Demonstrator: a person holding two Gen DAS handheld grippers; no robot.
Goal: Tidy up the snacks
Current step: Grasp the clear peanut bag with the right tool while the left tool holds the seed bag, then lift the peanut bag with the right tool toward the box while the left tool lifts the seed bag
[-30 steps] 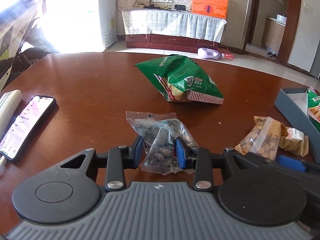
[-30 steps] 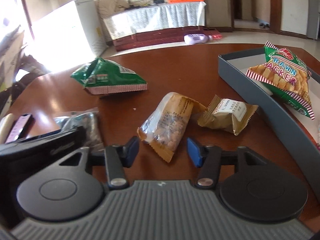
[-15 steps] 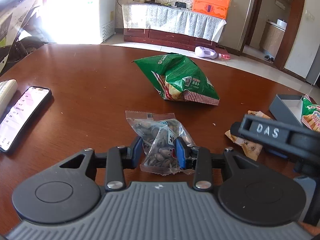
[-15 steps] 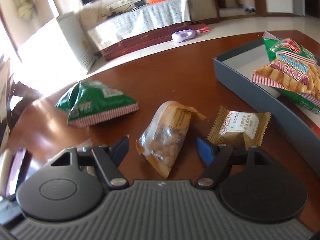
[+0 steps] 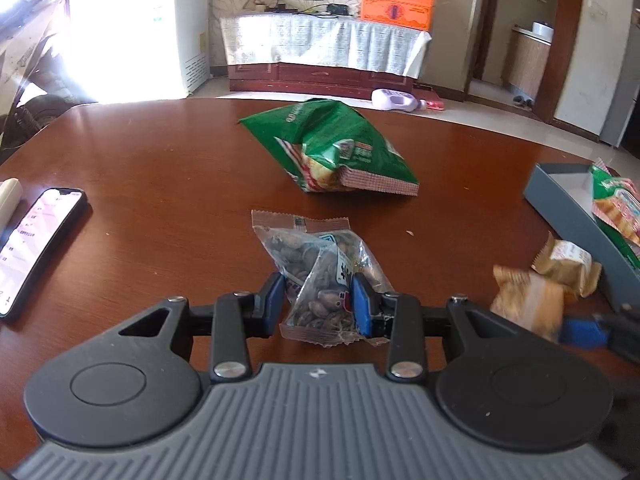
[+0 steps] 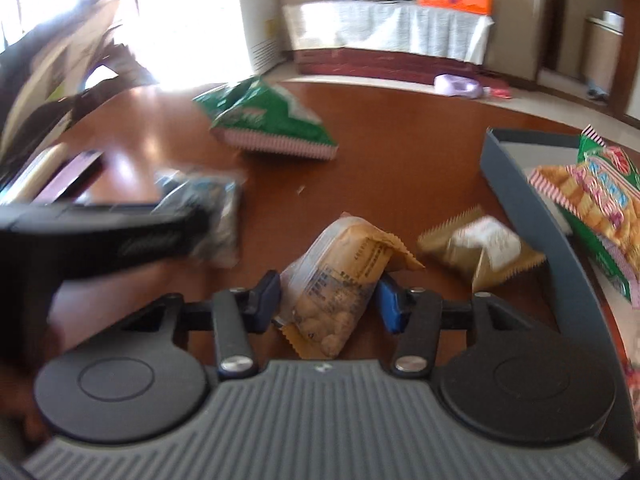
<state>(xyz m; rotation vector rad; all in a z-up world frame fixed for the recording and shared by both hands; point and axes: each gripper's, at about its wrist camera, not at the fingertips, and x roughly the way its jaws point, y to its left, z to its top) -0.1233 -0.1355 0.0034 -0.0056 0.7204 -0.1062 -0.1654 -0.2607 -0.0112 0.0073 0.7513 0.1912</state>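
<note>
— What was the surface?

— A dark reddish-brown wooden table (image 5: 160,184), glossy, with a curved far edge.

— And on it?

— A green snack bag (image 5: 332,148) lay toward the far side. Nearer, a clear packet of seeds (image 5: 320,276). To the right, a tan nut packet (image 6: 340,280) and just beside it a small gold-wrapped pastry (image 6: 484,248) (blurred in both views). A grey tray (image 6: 516,192) sat at the right edge, close to the pastry. At the left lay a phone (image 5: 36,244), screen lit, beside a pale object (image 5: 10,200) cut off by the frame.
</note>
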